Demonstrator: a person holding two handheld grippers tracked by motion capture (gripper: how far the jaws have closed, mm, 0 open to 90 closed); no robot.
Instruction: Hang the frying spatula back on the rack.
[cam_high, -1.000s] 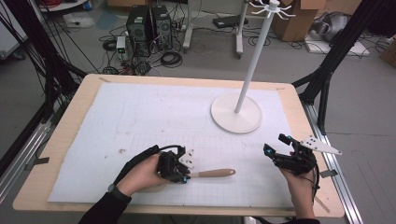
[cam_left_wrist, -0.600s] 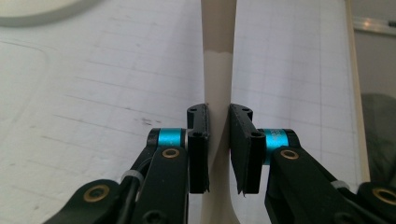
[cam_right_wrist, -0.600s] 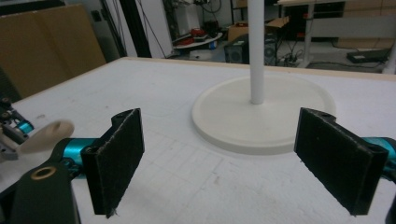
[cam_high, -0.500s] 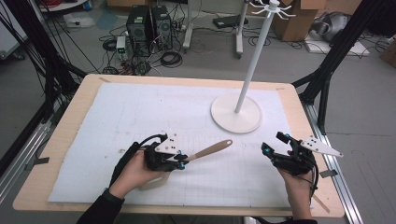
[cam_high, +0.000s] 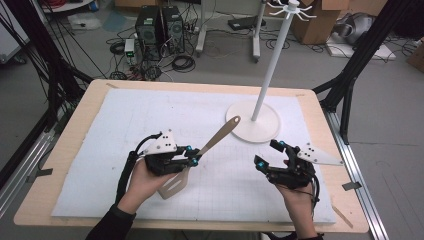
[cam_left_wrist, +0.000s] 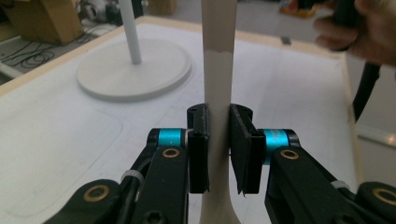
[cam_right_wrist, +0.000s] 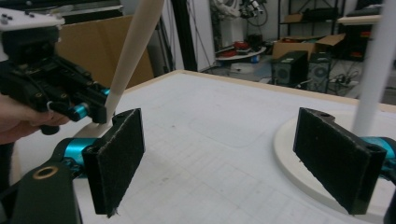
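The left claw (cam_high: 194, 157) is clamped on the handle of a wooden spatula (cam_high: 210, 145). In the left gripper view the two black jaws press flat against either side of the handle (cam_left_wrist: 218, 93), just above where it widens to the blade. From above, the spatula is lifted clear of the white mat (cam_high: 125, 130), tilted, with its blade (cam_high: 175, 184) low beside the person's left hand (cam_high: 142, 182) and its handle end pointing up and away toward the stand (cam_high: 260, 100). That stand is a white pole on a round base, set at the far right of the tabletop (cam_high: 65, 150), with small hooks (cam_high: 289, 7) at its top.

The right claw (cam_high: 267, 154) hangs near the front right of the mat, well apart from the spatula, its jaws spread wide and holding nothing. The right gripper view looks between its two pads (cam_right_wrist: 119, 158) toward the left claw and the raised handle.

As a judgement: the pick-up is done and the spatula is in a firm grip. What appears to be left is carrying it to the stand, probably to hang it on a hook, with the right claw free to help.
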